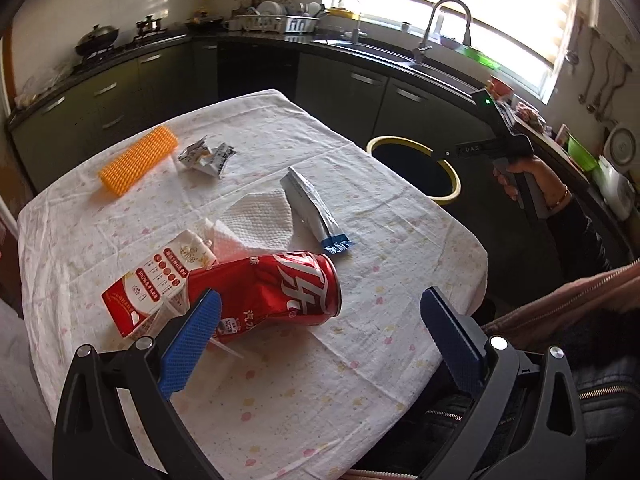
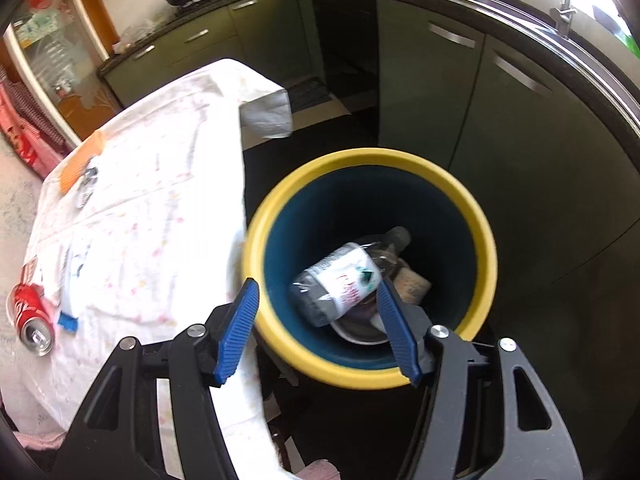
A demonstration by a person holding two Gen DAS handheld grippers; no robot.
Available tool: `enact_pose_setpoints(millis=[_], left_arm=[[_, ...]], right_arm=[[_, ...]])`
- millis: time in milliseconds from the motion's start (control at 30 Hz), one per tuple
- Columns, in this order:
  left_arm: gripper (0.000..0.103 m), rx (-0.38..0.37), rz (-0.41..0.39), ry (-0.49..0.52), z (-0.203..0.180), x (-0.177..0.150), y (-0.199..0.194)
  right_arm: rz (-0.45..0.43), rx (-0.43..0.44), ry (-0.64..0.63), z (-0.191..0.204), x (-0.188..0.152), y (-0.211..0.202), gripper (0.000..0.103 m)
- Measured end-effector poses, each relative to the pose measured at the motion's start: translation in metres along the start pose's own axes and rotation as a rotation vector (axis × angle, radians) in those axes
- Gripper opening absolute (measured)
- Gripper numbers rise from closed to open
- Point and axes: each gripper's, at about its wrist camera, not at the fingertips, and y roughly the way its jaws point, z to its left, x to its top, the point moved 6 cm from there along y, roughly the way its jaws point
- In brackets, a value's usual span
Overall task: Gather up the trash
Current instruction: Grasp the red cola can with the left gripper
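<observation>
A crushed red soda can (image 1: 276, 292) lies on the clothed table (image 1: 360, 264), next to a red and white carton (image 1: 156, 284), a white paper towel (image 1: 256, 220), a silver and blue wrapper (image 1: 312, 208) and a crumpled wrapper (image 1: 208, 154). My left gripper (image 1: 320, 328) is open, low over the can. My right gripper (image 2: 316, 316) is open and empty above the yellow-rimmed bin (image 2: 476, 216), which holds a plastic bottle (image 2: 344, 276) and other trash. The bin (image 1: 452, 172) and the right gripper (image 1: 452, 154) also show in the left wrist view. The can also shows in the right wrist view (image 2: 30, 316).
An orange ridged roller (image 1: 138, 160) lies at the table's far left. Dark kitchen cabinets (image 1: 340, 88) and a counter with a sink (image 1: 400, 54) run behind the table. My jacket (image 1: 580, 320) is at the right edge.
</observation>
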Motion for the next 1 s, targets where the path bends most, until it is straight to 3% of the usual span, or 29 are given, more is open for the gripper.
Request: enact_pose_setpoints(millis=[233,400,567,800,1000], left_arm=[[0.098,-0.095,0.079,0.206,-0.002,0.006,0.009],[0.098,-0.053,0.194,0.375,0.009,0.008,0.030],[0.098,-0.112,0.300,0.559,0.001,0.008,0.049],[0.098,-0.147,0.413,0.672,0.006,0.004,0.072],[0.089,-0.139,0.484,0.739,0.014,-0.004,0.088]], right_arm=[[0.019,0.037,-0.061,0.031,-0.005,-0.003,0.061],[0.040,0.044,-0.083,0.045,-0.006,0.002,0.062],[0.061,0.039,-0.085,0.055,-0.010,0.008,0.062],[0.070,0.039,-0.078,0.066,-0.015,0.008,0.062],[0.074,0.038,-0.081,0.076,-0.020,0.007,0.064]])
